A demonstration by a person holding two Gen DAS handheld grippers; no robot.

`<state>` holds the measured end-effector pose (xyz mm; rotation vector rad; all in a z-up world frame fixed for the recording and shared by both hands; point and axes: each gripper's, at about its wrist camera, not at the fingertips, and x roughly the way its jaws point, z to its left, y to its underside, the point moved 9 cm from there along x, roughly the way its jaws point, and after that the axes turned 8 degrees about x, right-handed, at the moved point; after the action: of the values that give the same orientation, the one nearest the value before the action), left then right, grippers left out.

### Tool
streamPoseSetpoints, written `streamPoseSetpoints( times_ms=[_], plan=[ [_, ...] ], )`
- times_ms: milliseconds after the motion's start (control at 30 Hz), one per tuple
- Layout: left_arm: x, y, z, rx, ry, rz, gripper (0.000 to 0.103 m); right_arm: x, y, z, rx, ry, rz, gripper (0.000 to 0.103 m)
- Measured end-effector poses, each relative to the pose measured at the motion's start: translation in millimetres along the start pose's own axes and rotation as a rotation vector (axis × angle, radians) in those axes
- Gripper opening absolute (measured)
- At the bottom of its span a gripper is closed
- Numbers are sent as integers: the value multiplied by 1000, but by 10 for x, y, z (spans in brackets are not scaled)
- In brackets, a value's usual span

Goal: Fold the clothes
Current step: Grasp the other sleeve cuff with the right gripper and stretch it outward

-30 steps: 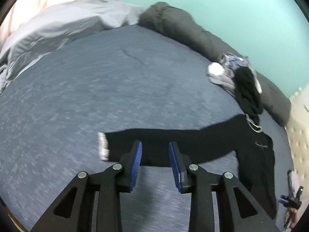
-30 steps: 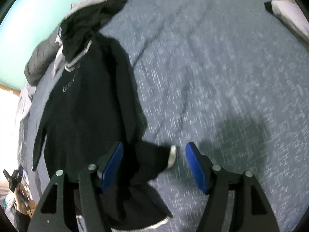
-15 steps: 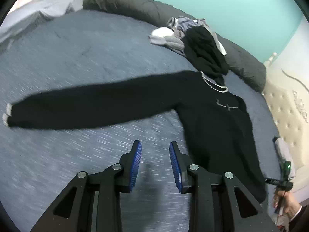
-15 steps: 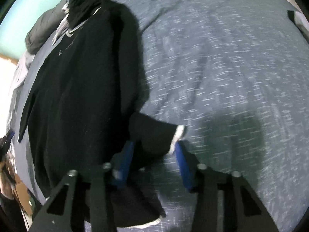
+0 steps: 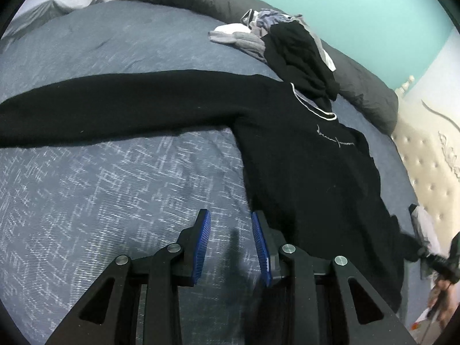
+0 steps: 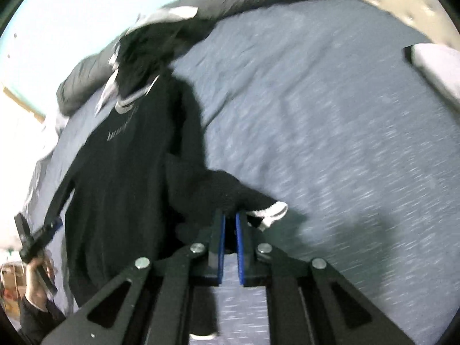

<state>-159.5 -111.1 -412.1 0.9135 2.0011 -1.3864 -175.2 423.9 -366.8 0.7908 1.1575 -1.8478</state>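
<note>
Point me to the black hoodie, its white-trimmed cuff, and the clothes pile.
black hoodie [image 5: 316, 178]: left wrist view, on the chest below the lettering.
white-trimmed cuff [image 6: 273, 211]: right wrist view, on the cuff's white band.
clothes pile [image 5: 299, 51]: left wrist view, on the black garment on top.

Left gripper [image 5: 230, 227]: points steeply down, jaws partly apart, nothing between the blue pads [image 5: 203, 244].
Left fingers: black, symmetric, both in view.
Right gripper [image 6: 229, 224]: points steeply down, jaws closed (only a thin slit left), pinching a black sleeve [image 6: 230, 189] near its white cuff, which hangs lifted.
Left hand [image 6: 37, 284]: seen from the right wrist view, wrapped round its gripper's handle, dark cuff at the wrist.
</note>
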Motion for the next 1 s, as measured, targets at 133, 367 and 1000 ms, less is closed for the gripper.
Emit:
streamPoseSetpoints(
  times_ms=[133,367,1000],
  plan=[
    [71,63,-44,31,-30,5,33,-216,-316,-350,45,51,-67,6],
    [165,110,-78,37,-48,5,33,-397,-666,-830,115,127,-137,6],
    [197,31,-17,55,-82,-23,33,-362,-1193,-1706,233,346,-199,6]
  ],
)
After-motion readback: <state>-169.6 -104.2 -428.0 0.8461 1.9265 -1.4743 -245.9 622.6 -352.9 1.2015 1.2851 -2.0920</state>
